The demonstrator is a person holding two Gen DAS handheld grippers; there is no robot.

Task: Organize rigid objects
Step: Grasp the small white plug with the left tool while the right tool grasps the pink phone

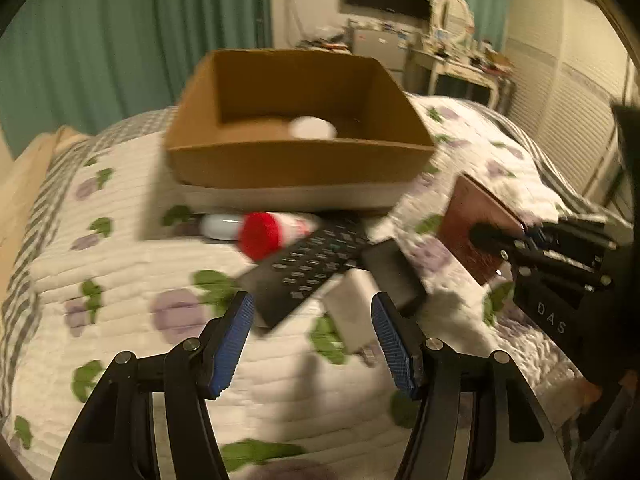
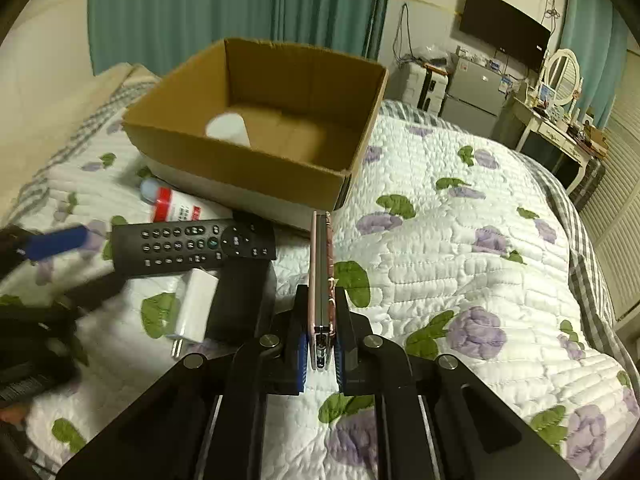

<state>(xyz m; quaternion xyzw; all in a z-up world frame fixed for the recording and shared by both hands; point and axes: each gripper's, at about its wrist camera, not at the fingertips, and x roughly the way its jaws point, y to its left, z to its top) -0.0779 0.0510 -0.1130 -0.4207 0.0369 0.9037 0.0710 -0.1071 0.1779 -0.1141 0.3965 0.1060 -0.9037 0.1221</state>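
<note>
An open cardboard box sits on the bed with a white cup inside. In front of it lie a red-capped white bottle, a black remote, a white charger and a flat black case. My left gripper is open above the remote and charger. My right gripper is shut on a thin pink-edged booklet, which shows reddish-brown in the left wrist view.
The floral quilted bed spreads to the right of the box. Green curtains hang behind. A dresser with mirror, a small fridge and a wall TV stand at the far side.
</note>
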